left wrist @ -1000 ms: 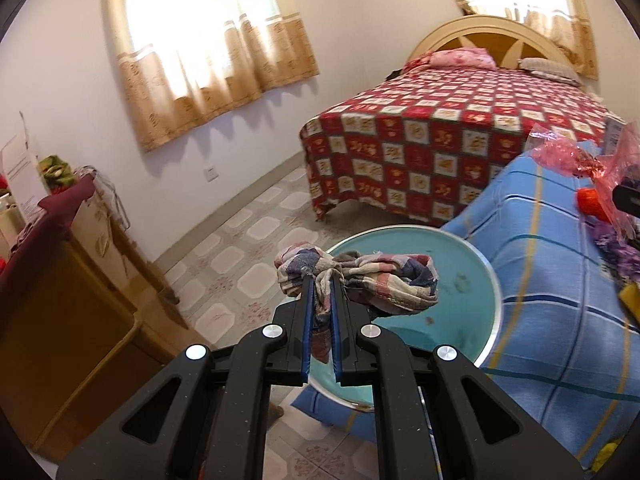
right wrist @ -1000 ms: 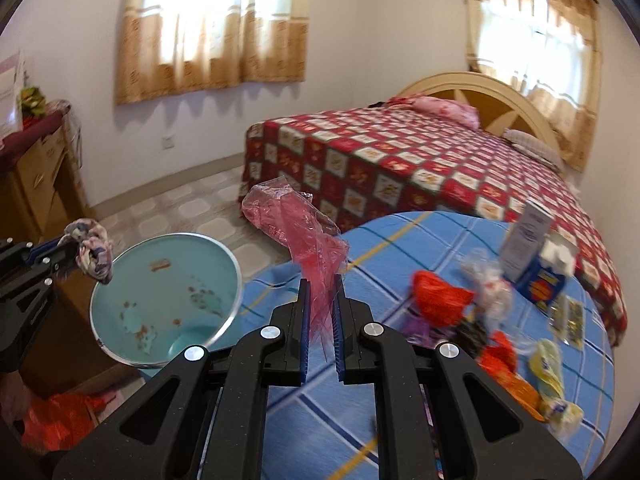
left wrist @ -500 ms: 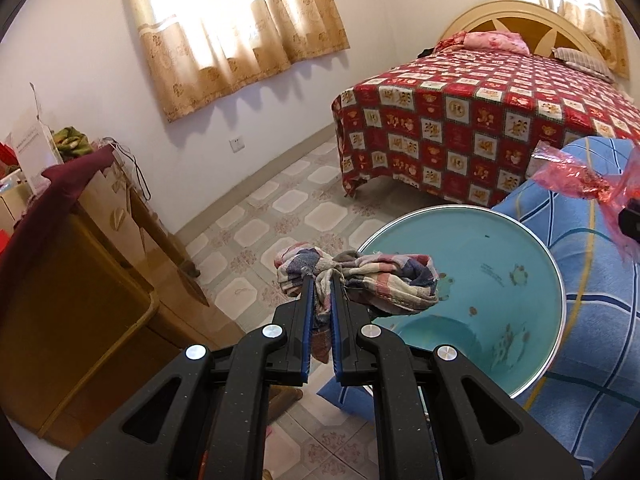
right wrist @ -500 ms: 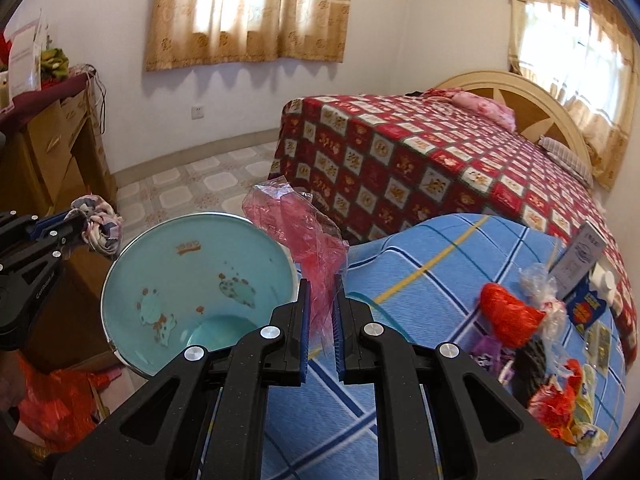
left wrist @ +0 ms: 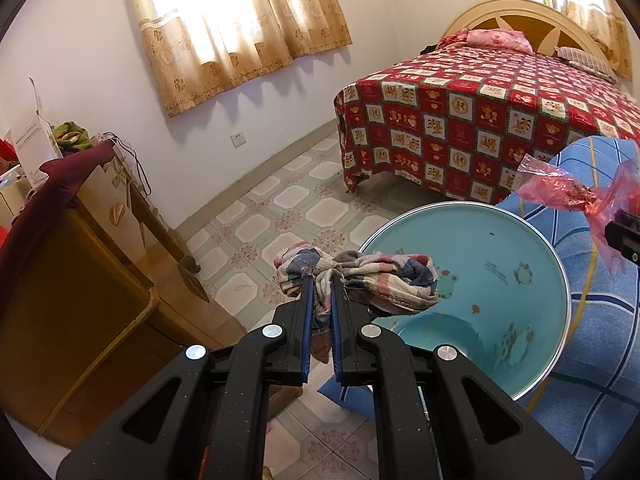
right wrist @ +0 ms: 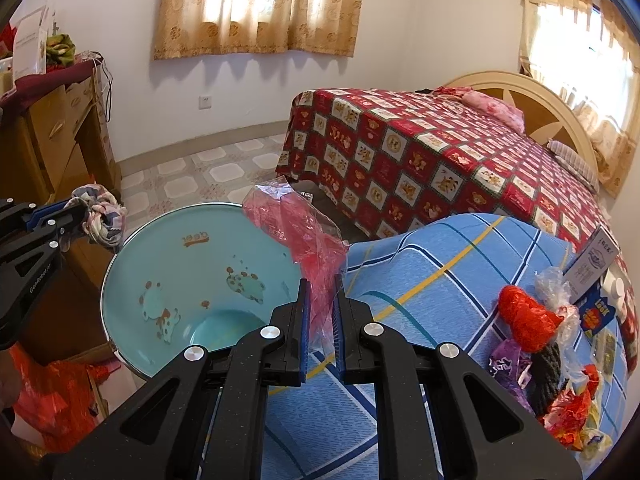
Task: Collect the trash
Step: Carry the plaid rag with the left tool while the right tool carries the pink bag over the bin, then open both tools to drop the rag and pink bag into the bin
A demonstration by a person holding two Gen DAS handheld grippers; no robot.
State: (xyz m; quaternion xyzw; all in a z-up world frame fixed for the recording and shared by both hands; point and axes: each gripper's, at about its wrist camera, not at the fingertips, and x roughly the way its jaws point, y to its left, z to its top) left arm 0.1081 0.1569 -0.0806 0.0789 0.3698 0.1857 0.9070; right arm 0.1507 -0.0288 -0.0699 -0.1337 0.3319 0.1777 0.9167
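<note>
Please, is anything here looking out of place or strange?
Yes. A pile of wrappers and bags lies scattered on the blue checked cover. The basin sits tilted off that cover's edge.

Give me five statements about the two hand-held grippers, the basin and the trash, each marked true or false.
1. The left hand-held gripper is shut on a checked rag. True.
2. The right hand-held gripper is open and holds nothing. False: it is shut on a pink plastic bag.
3. The teal basin is full of wrappers. False: only printed cartoon animals show inside.
4. More trash lies on the blue checked cover. True.
5. The checked rag lies on the floor. False: it hangs in the gripper by the basin's rim.
</note>
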